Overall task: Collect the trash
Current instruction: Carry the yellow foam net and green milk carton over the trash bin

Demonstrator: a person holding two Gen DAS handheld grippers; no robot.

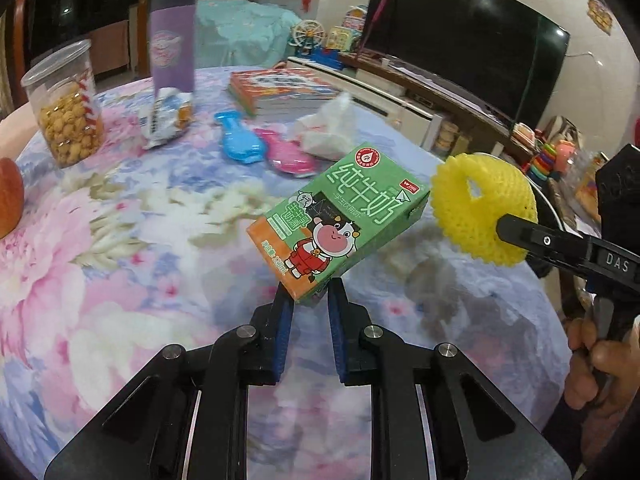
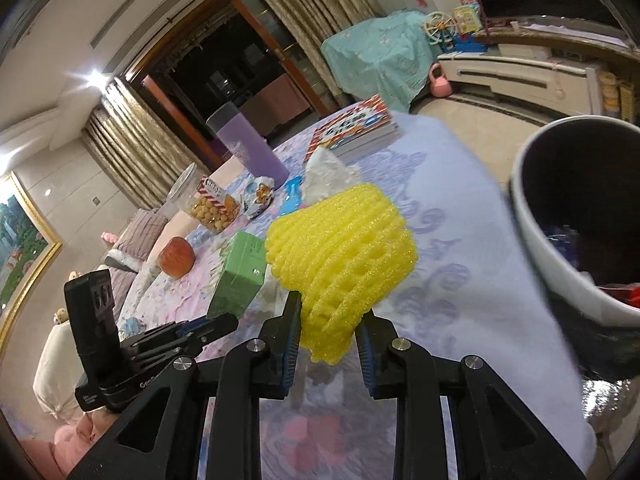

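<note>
Left claw (image 1: 310, 298) grasps the carton (image 1: 340, 232) by its lower corner, long axis tilted up-right above the desk (image 1: 120, 280). Right claw (image 2: 330, 316) clenches the foam net (image 2: 344, 248). Bin (image 2: 532, 216) stands to the right, nearer the right claw.

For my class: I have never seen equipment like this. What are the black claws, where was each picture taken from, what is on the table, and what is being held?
A person holds two hand-operated grippers, each with its own camera looking along its fingers. In the left camera's picture, the left gripper pinches a green milk carton. In the right camera's picture, the right gripper pinches a yellow foam net near a bin. On the flowered table lie a snack jar, a snack packet, books and crumpled tissue.
</note>
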